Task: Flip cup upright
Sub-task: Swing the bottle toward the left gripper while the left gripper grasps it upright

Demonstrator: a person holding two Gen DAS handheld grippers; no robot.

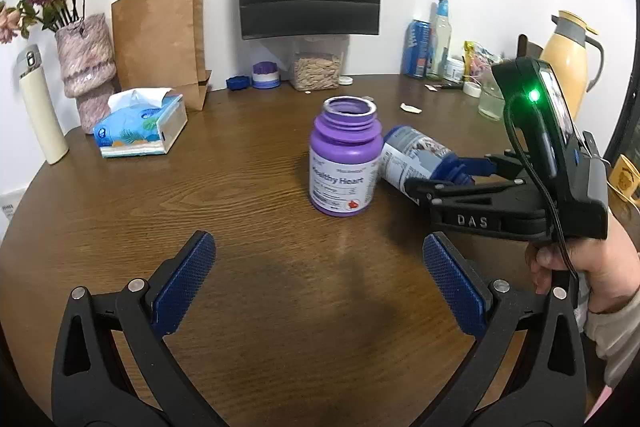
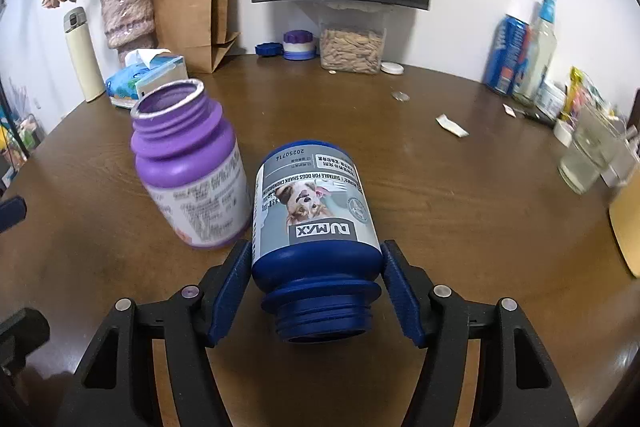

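A blue bottle [image 2: 316,211] with a dog label lies on its side on the brown table [image 1: 240,187], its open neck pointing toward the right wrist camera. My right gripper [image 2: 316,247] is shut on the blue bottle, one pad on each side of its shoulder. In the left wrist view the blue bottle [image 1: 412,155] leans its base against a purple bottle [image 1: 344,167], with the right gripper [image 1: 448,173] at its neck. The purple bottle [image 2: 188,171] stands upright with no lid. My left gripper [image 1: 320,247] is open and holds nothing, short of the purple bottle.
A tissue box [image 1: 140,127], vase [image 1: 86,67], paper bag [image 1: 160,31] and white thermos [image 1: 38,107] line the back left. A clear seed container [image 1: 318,69] stands at the back, a can [image 1: 416,49], glass [image 1: 490,99] and yellow jug [image 1: 568,55] at right. A hand [image 1: 580,267] holds the right gripper.
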